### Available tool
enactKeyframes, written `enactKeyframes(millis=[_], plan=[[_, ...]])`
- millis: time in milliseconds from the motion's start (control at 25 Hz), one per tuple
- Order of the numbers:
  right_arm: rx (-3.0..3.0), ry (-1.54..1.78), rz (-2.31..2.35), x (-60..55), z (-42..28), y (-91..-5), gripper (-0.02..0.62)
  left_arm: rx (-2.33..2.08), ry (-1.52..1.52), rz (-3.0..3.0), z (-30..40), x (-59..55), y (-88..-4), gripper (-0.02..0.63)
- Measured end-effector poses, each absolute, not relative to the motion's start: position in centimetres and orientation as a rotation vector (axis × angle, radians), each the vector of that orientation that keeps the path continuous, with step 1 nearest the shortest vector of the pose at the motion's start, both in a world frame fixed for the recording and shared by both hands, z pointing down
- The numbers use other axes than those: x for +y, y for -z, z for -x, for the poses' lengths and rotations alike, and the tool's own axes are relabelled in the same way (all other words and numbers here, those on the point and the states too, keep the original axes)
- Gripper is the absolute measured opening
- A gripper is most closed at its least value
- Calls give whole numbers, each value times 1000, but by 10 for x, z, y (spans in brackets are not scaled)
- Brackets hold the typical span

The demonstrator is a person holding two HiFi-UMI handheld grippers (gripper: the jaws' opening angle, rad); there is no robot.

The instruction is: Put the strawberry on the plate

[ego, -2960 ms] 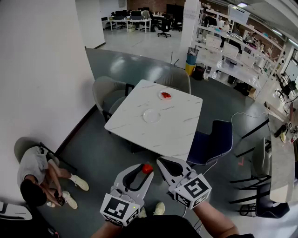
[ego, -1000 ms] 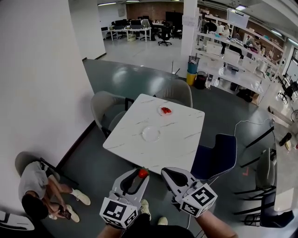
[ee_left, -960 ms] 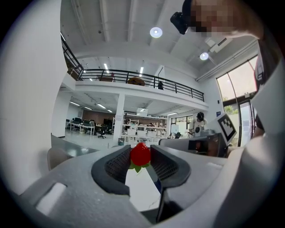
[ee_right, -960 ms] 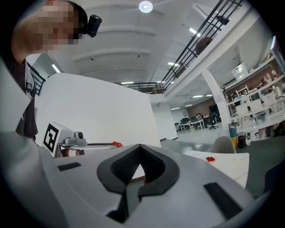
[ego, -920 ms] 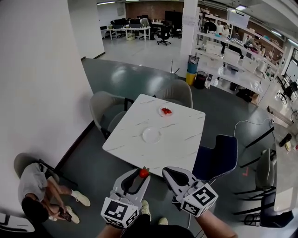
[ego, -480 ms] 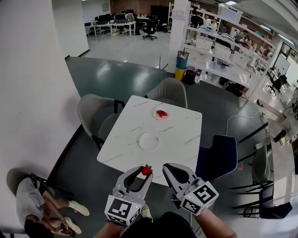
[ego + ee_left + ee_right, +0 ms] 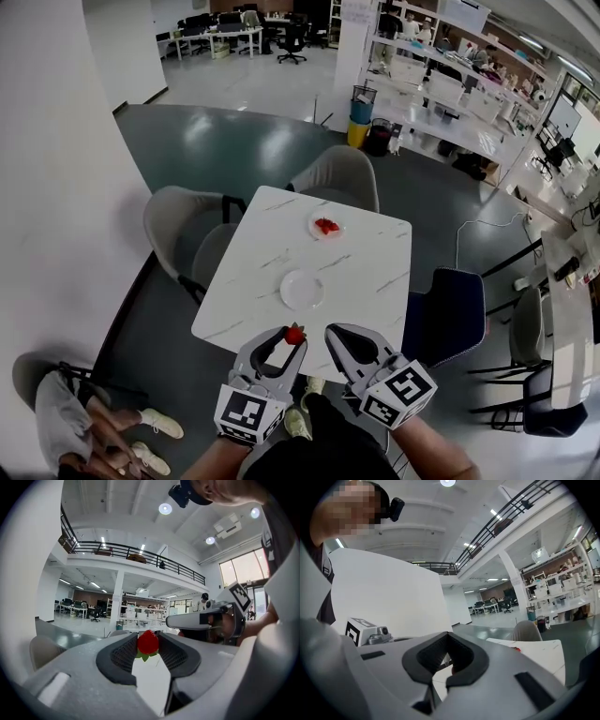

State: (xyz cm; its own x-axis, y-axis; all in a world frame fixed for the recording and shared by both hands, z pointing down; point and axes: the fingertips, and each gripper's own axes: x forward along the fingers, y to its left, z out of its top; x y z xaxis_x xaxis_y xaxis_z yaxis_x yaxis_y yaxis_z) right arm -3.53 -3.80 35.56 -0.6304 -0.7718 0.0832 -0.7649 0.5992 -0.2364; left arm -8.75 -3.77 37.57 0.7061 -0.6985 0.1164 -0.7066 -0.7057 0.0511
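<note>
Left gripper [image 7: 292, 337]: jaws closed on a red strawberry [image 7: 295, 334], pinched at the tips between the two ribbed pads. In the left gripper view the strawberry [image 7: 148, 642] sits upright with its green leaves at the bottom, and the hollow behind the tips holds nothing else.

Right gripper [image 7: 334, 330]: jaws brought together at the tips, nothing between them. The right gripper view confirms this: the black pads [image 7: 461, 656] meet at the far end and only the open hollow shows behind them. It is held just beside the left gripper, apart from it.

Location of the strawberry: in the head view it shows against the near edge of the white marble table [image 7: 375, 281], raised in the gripper and not resting on anything.

Table contents: an empty plate [image 7: 302, 290] lies near the middle, toward the near edge. A smaller dish [image 7: 326, 226] with red fruit on it lies close to the far edge.

Surroundings: grey chair [image 7: 336, 173] at the far edge, a second grey chair [image 7: 178, 225] at the left edge, a blue chair [image 7: 448, 305] at the right edge.
</note>
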Motion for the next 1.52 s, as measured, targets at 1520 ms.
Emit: enactKeyframes(millis=[1520], plan=[[2768, 872, 1505, -251, -10, -578, 2, -1068, -531, -2676, 31, -267, -647, 146]])
